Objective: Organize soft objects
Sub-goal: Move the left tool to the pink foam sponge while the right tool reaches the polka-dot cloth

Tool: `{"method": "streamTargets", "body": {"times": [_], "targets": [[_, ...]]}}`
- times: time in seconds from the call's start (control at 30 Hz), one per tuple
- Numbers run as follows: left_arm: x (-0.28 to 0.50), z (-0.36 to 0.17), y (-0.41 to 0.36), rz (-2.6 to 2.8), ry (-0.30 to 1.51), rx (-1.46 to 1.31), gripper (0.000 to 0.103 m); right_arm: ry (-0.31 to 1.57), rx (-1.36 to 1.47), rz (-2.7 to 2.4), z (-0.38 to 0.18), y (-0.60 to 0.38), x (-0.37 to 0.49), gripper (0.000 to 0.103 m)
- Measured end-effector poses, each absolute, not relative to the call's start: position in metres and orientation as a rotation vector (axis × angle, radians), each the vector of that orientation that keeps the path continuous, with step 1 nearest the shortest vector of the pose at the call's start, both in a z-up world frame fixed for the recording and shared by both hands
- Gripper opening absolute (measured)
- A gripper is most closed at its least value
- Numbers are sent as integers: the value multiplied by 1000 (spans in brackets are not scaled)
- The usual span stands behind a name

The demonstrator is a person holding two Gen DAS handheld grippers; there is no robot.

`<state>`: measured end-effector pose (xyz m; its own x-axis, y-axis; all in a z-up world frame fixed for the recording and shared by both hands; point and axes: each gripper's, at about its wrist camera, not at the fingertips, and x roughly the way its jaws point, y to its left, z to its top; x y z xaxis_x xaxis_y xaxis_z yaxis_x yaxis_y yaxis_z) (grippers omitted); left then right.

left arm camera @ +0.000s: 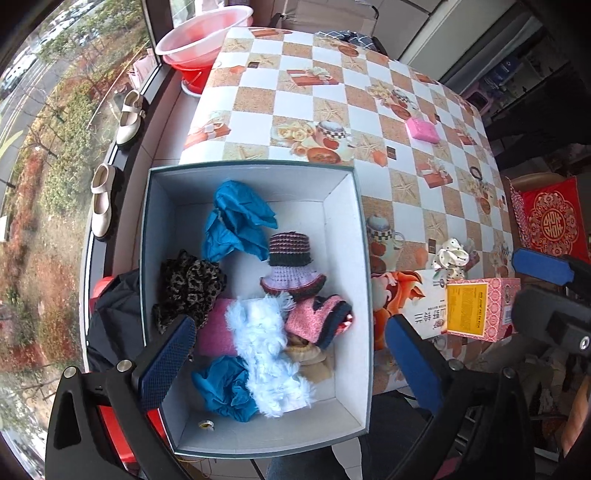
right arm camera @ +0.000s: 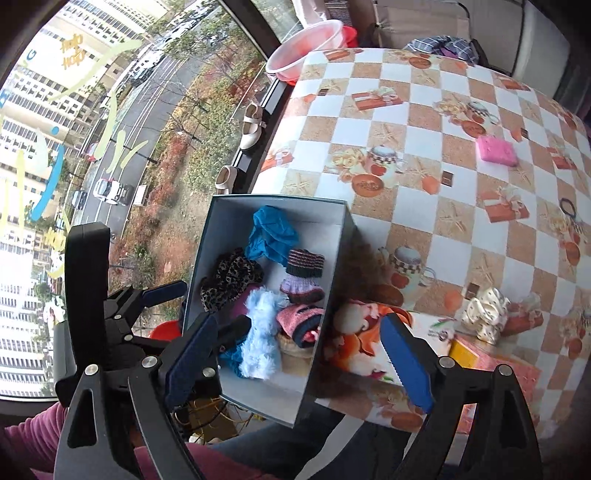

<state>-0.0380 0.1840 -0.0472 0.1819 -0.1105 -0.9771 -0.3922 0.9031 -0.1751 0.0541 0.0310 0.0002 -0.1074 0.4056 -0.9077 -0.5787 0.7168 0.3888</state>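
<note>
A white-lined box (left arm camera: pixel 347 258) (right arm camera: pixel 332 266) sits at the near left of the table and holds soft things: blue cloth (left arm camera: pixel 236 221), a leopard scrunchie (left arm camera: pixel 188 284), a purple knitted hat (left arm camera: pixel 291 266), a pale blue fluffy piece (left arm camera: pixel 266 350) and a pink knitted piece (left arm camera: pixel 317 321). My left gripper (left arm camera: pixel 291 362) is open and empty over the box. My right gripper (right arm camera: pixel 299 362) is open and empty above the box's near right wall. A white dotted scrunchie (left arm camera: pixel 450 256) (right arm camera: pixel 487 310) lies on the table right of the box. A pink pad (left arm camera: pixel 423 129) (right arm camera: pixel 496 149) lies farther back.
A pink carton (left arm camera: pixel 480 310) (right arm camera: pixel 491 365) and a picture box (right arm camera: pixel 369 339) stand at the near table edge. A dark hair tie (left arm camera: pixel 476 171) (right arm camera: pixel 569 206) lies at the right. A pink basin (left arm camera: pixel 199 35) and shoes (left arm camera: pixel 129 122) sit on the window ledge at left.
</note>
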Motion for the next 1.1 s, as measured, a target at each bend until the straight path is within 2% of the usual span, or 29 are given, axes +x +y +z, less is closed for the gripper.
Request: {"method": "streamTargets", "body": {"times": [0.2, 0.33, 0.63, 0.87, 1.07, 1.1], "targets": [[-10, -43, 154, 130, 1396, -415, 103, 1447, -95, 662, 15, -47, 98, 91], [6, -47, 136, 106, 1422, -422, 103, 1494, -37, 536, -4, -91, 136, 91], [45, -61, 101, 101, 1486, -419, 103, 1675, -113, 480, -90, -126, 187, 91], [69, -73, 92, 167, 1542, -419, 103, 1857, -246, 605, -181, -104, 213, 91], [92, -82, 93, 227, 1576, -441, 103, 1897, -450, 714, -233, -80, 204, 91], [98, -82, 92, 231, 1580, -440, 103, 1868, -504, 716, -235, -79, 201, 99]]}}
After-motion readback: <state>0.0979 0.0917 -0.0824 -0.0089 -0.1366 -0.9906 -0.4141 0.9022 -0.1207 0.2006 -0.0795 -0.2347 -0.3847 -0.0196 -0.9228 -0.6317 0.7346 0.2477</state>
